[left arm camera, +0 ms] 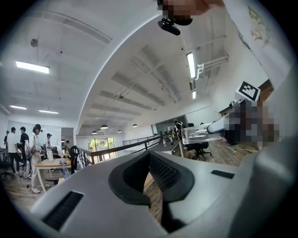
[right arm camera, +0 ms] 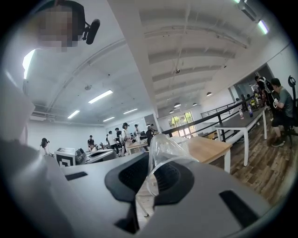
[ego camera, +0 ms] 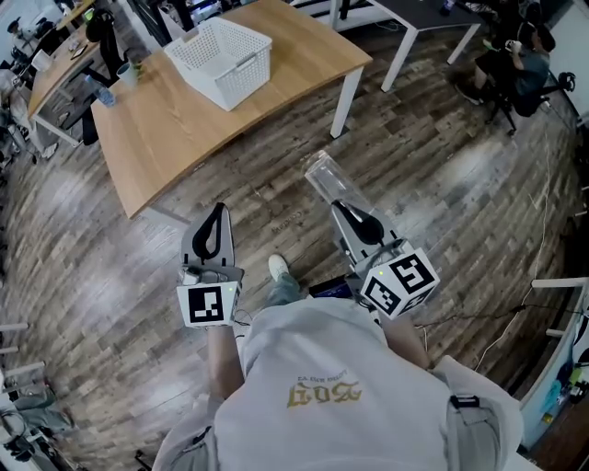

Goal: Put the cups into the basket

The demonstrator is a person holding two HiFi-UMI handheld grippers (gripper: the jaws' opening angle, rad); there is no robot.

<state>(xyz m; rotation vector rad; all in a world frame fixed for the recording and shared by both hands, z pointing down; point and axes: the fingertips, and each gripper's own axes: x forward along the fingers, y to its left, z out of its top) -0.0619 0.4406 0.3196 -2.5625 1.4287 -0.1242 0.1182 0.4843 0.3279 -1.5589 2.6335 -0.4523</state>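
A clear plastic cup (ego camera: pixel 324 175) sticks out ahead of my right gripper (ego camera: pixel 337 206), which is shut on its lower end; in the right gripper view the cup (right arm camera: pixel 164 155) stands tilted between the dark pads (right arm camera: pixel 174 179). My left gripper (ego camera: pixel 218 212) hangs beside it over the wood floor, shut with nothing in it. Across in the left gripper view the same cup (left arm camera: pixel 199 134) shows at the right. The white mesh basket (ego camera: pixel 224 57) stands on the far part of the wooden table (ego camera: pixel 184 129), well ahead of both grippers.
A cup (ego camera: pixel 126 74) and a small bottle (ego camera: pixel 104 95) stand at the table's left end. A white table (ego camera: pixel 419 23) and a seated person (ego camera: pixel 525 60) are at the upper right. Cables (ego camera: pixel 502 331) lie on the floor at right. My shoe (ego camera: pixel 279 268) is between the grippers.
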